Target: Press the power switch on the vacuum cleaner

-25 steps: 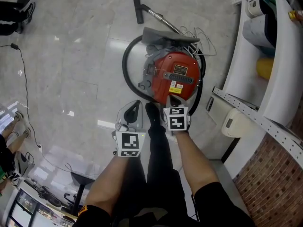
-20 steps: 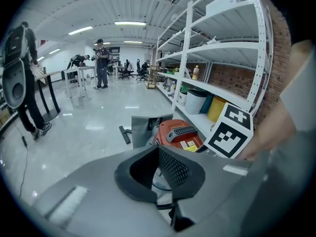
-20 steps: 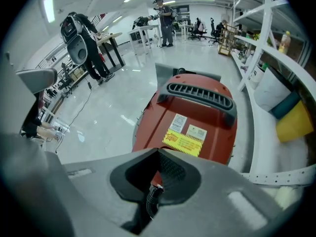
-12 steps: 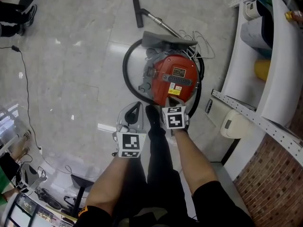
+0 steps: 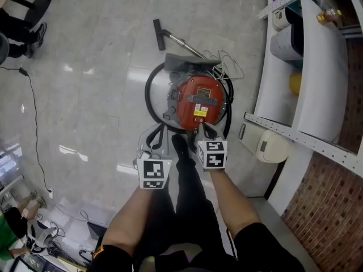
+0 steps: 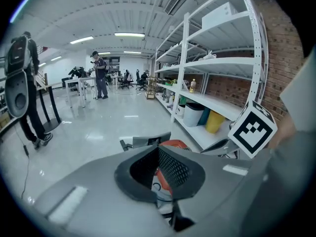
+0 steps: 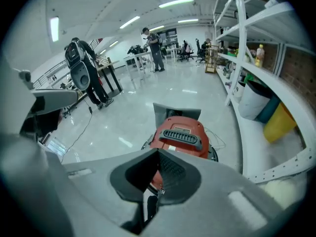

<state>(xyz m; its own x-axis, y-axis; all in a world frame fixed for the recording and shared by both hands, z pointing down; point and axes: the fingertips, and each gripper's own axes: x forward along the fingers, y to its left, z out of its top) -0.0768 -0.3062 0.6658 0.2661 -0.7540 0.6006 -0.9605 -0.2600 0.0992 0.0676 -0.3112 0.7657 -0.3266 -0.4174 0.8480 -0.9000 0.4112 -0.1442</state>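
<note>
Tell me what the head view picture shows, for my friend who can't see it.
Seen from above, a red vacuum cleaner sits on a shiny grey floor with its black hose curled around it. A person holds the left gripper and the right gripper close to it, both shut, the right one nearest.
</note>
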